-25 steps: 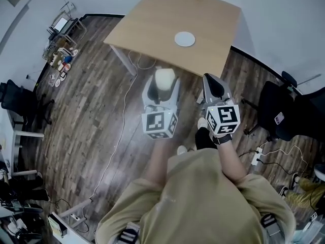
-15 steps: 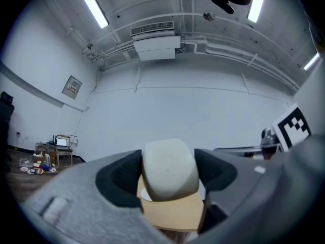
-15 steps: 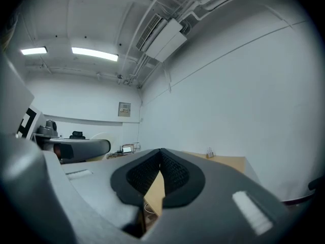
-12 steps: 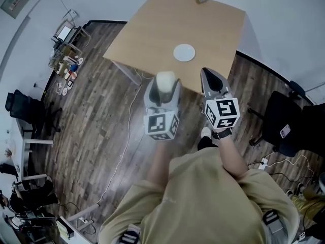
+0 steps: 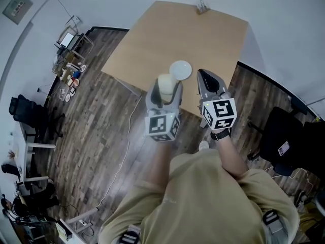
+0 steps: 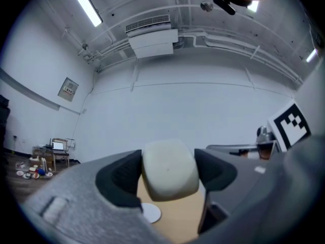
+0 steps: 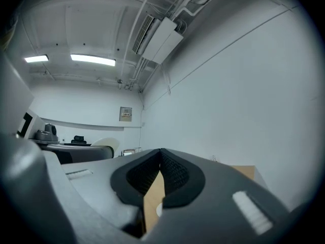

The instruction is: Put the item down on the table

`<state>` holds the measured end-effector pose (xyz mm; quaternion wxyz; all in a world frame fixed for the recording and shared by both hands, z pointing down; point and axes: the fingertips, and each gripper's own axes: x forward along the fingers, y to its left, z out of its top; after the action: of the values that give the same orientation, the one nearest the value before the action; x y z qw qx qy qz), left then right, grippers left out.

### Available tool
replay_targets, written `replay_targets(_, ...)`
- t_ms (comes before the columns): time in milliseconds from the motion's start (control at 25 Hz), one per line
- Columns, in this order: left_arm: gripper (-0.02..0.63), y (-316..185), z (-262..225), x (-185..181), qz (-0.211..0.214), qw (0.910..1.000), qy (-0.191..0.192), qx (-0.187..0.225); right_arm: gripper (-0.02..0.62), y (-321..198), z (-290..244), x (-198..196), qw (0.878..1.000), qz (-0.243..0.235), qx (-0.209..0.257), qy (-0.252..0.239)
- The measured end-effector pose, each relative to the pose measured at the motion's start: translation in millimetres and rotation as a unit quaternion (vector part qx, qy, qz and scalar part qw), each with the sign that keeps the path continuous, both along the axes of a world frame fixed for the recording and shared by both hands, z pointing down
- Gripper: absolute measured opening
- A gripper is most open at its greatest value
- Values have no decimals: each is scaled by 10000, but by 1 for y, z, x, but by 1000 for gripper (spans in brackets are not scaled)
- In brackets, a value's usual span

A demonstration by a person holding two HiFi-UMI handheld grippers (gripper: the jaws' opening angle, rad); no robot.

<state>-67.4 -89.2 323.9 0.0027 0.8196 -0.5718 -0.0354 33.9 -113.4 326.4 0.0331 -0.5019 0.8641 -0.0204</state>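
The person's beige shirt (image 5: 203,197) fills the bottom of the head view, and both forearms reach forward from it. Each gripper carries a cube with black and white square markers, and the two cubes stand near each other but apart.

The left gripper (image 5: 165,91) has its jaws apart only as wide as the item (image 6: 169,169), and the dark pads press on its two sides. The right gripper (image 5: 204,78) holds nothing. Its ribbed black pads meet at the tips, and only a thin slit lower down shows some wood.

The item is a cream block with rounded corners and a matt, smooth surface. It is in the air between the left jaws, over the near edge of the table (image 5: 177,34). It does not touch the wood. A white round plate (image 5: 181,69) lies flat on the table just beyond the item, slightly to its right in the head view, and the right gripper's tip is just beside this plate on the other side.

The table is light wood with straight edges and plain corners. Most of its top beyond the plate is bare, up to a small object (image 5: 202,6) at the far edge, which is too small to tell. The far side of the table is close to a white wall.

Left of the table, the floor (image 5: 91,126) of dark wooden planks is open, with a thin cable (image 5: 122,136) across it. A black chair (image 5: 284,131) stands to the right.
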Motion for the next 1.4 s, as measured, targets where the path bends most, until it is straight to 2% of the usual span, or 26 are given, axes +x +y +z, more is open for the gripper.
replay_targets(240, 324, -32, 18, 21, -193, 9997, -46, -157, 5, -34, 17, 16, 9997, -204, -138, -6)
replay_targets(440, 324, -55, 55, 17, -301, 9978, -130, -584, 6, -57, 51, 11, 9980, -343, -535, -2)
replay_targets(640, 324, -91, 94, 16, -228, 9951, -193, -939, 6, -91, 83, 10, 9962, -277, -820, 48)
replay_targets(880, 324, -147, 140, 18, -58, 9889, -261, -1461, 6, -142, 122, 15, 9914, -81, -1294, 172)
replay_targets(1400, 324, -260, 228, -1, 331, 9699, -273, -2398, 6, -240, 193, -12, 9758, 126, -2145, 414)
